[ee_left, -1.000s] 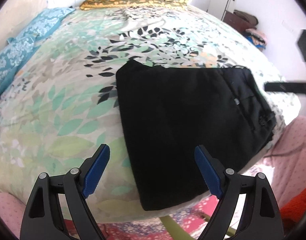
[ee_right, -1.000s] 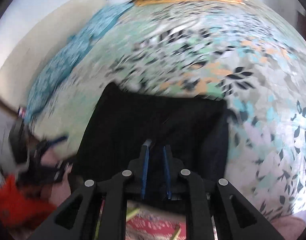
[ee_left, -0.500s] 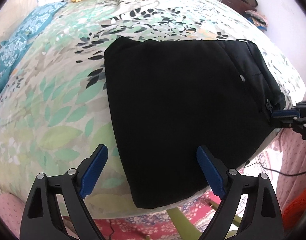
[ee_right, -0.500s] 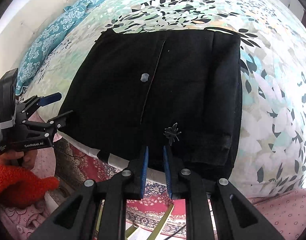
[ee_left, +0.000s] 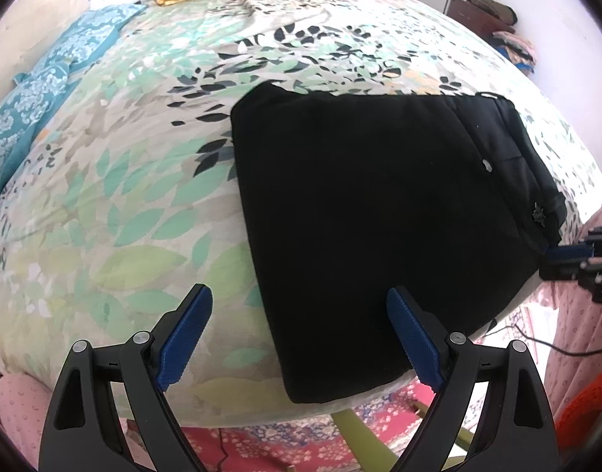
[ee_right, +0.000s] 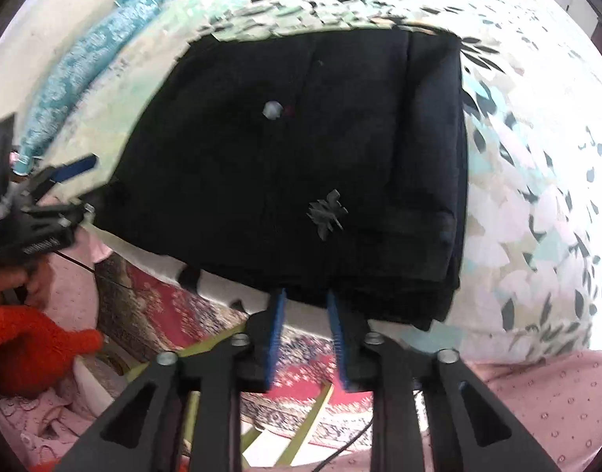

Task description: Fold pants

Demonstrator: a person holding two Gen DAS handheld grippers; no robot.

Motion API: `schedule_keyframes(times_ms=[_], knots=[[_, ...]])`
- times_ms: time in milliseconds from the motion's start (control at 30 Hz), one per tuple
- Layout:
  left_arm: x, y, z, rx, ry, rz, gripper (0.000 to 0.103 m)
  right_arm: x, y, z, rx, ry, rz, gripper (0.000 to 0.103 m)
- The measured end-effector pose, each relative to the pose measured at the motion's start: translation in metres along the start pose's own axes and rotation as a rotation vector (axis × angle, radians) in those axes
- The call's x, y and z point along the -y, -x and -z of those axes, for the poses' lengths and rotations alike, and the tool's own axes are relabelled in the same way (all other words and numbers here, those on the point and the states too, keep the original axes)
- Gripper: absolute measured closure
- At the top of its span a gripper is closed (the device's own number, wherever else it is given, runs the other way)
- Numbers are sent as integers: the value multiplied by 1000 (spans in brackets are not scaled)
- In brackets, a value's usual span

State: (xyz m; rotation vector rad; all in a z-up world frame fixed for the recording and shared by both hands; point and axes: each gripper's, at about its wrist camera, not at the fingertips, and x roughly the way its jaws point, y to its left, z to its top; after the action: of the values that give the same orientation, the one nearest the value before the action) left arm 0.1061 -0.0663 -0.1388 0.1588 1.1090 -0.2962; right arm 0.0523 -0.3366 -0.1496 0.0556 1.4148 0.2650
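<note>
The black pants [ee_left: 364, 212] are seen lying folded into a flat, roughly square stack near the front edge of a bed, on a leaf-printed bedspread [ee_left: 116, 181], with the waistband and a small grey button [ee_right: 272, 110] turned toward the right gripper. The left gripper [ee_left: 299, 314] is held with its blue pads wide apart above the stack's near corner, nothing gripped between them. The right gripper [ee_right: 305, 306] is seen at the waistband edge, its narrow jaws opening, no cloth clearly pinched.
</note>
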Motion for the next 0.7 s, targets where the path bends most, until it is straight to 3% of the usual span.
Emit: schedule_keyframes(times_ms=[133,233,367,433,600,700], knots=[[-12,5,-3,21,43,-9,12,-1,14,0,41,-1,-11,72],[-24,7,-5,26,96,-6,12,-2,26,1,74,4,-9,51],[-39,7,-6,29,152,-13,12,0,40,2,118,-15,-11,46],[-46,5,-6,26,177,-21,12,4,46,2,146,-37,-9,35],[-56,6,-5,24,208,-48,12,11,47,-5,169,-88,-21,28],[-61,5,-4,26,221,-59,12,9,52,-7,204,-94,-18,18]])
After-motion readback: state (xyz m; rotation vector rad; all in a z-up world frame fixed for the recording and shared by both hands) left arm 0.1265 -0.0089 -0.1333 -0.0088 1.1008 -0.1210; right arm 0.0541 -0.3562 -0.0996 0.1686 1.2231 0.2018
